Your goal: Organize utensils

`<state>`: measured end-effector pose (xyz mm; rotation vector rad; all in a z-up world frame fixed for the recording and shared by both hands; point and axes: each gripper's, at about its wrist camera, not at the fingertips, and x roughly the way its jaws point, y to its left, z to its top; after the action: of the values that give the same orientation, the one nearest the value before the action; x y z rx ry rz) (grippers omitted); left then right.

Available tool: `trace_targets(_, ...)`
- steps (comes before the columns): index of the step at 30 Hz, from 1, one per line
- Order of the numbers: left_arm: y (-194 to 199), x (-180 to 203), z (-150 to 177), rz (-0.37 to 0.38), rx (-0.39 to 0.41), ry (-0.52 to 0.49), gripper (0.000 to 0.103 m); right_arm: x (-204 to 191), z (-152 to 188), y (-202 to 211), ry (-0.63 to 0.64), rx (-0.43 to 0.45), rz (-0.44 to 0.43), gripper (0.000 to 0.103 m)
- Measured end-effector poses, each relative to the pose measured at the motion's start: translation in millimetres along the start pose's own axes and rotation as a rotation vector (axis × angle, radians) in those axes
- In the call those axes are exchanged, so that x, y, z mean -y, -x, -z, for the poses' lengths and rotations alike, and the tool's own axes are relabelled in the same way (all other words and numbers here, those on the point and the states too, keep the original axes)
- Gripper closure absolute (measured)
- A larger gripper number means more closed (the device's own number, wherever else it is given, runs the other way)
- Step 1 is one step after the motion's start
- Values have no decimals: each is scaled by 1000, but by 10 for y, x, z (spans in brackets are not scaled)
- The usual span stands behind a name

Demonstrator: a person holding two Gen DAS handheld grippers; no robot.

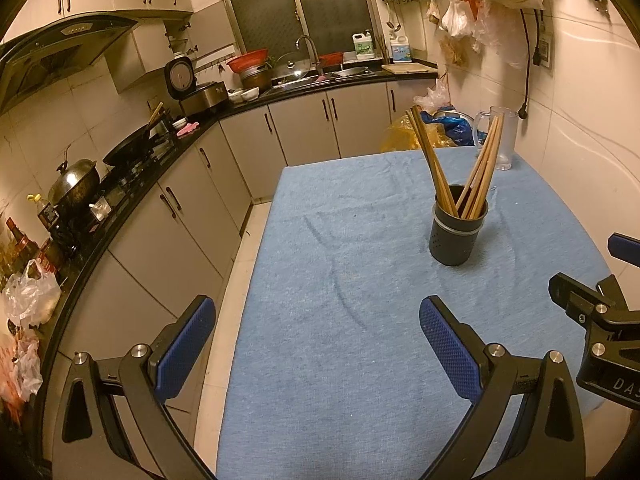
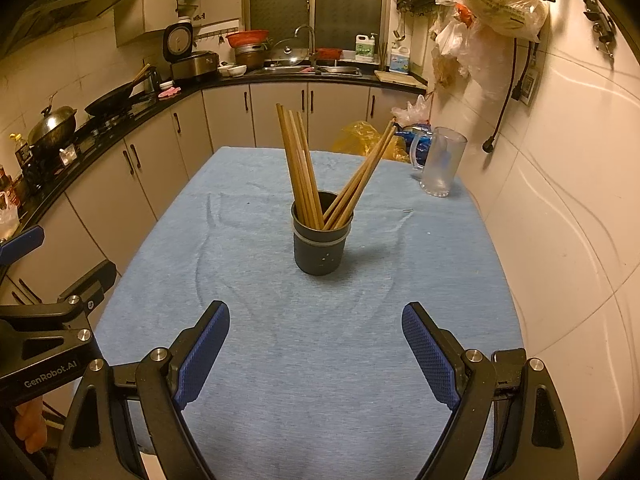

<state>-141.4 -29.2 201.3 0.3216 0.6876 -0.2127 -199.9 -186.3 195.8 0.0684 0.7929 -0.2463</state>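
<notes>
A dark round utensil holder [image 1: 458, 230] [image 2: 322, 242] stands upright on the blue tablecloth [image 1: 340, 280] [image 2: 312, 340]. Several wooden chopsticks [image 1: 436, 164] [image 2: 304, 168] lean inside it in two bunches, one tilted left and one tilted right. My left gripper [image 1: 318, 320] is open and empty above the near left part of the table, short of the holder. My right gripper [image 2: 316, 324] is also open and empty, with the holder straight ahead between its blue pads [image 2: 204, 354]. Each gripper shows at the edge of the other's view.
A clear plastic mug [image 1: 500, 138] [image 2: 440, 162] stands at the table's far right corner by the tiled wall. Yellow and blue bags [image 2: 368, 138] lie behind the table. A kitchen counter [image 1: 132, 196] with pans runs along the left. Plastic bags [image 2: 492, 4] hang on the right wall.
</notes>
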Motion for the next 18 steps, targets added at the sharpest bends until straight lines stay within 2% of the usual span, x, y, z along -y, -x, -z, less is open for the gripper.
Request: trace_targets(18, -110, 107, 45, 17, -29, -4, 2, 109, 49, -56, -13, -18, 6, 12)
